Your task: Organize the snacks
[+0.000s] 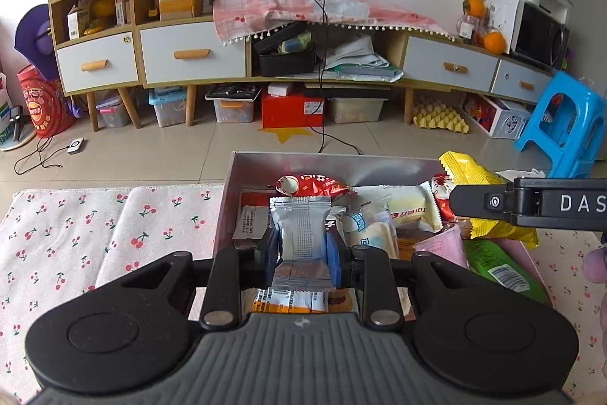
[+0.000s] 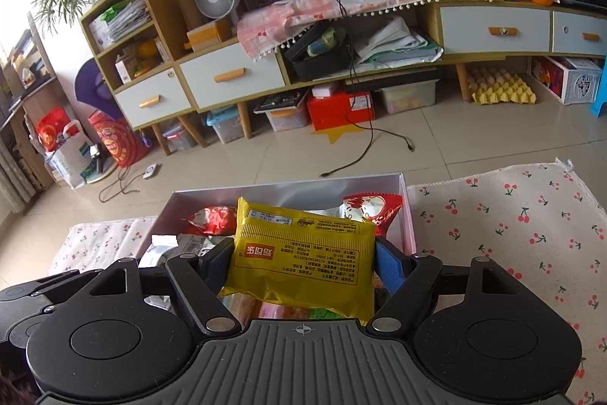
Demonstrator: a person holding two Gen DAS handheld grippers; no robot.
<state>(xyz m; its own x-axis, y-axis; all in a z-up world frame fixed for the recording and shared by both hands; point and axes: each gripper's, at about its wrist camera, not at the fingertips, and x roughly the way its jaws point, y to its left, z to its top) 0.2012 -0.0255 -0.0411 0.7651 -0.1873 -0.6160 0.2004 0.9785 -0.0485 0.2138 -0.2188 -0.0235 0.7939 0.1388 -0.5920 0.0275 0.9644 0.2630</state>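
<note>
A silver box (image 1: 292,164) with pink sides holds several snack packets. My left gripper (image 1: 301,247) is shut on a silver-grey packet (image 1: 301,234) and holds it upright over the box's left part. A red packet (image 1: 311,185) lies behind it. My right gripper (image 2: 301,262) is shut on a yellow packet (image 2: 299,264) above the box (image 2: 288,190). In the left wrist view the yellow packet (image 1: 478,177) and the right gripper's arm (image 1: 531,202) show at the right, over the box's right side.
The box sits on a cherry-print cloth (image 1: 95,234) that also shows in the right wrist view (image 2: 512,234). A green packet (image 1: 500,268), a pink packet (image 1: 442,245) and pale packets lie in the box. Tiled floor, a low cabinet (image 1: 265,48) and a blue stool (image 1: 565,124) stand beyond.
</note>
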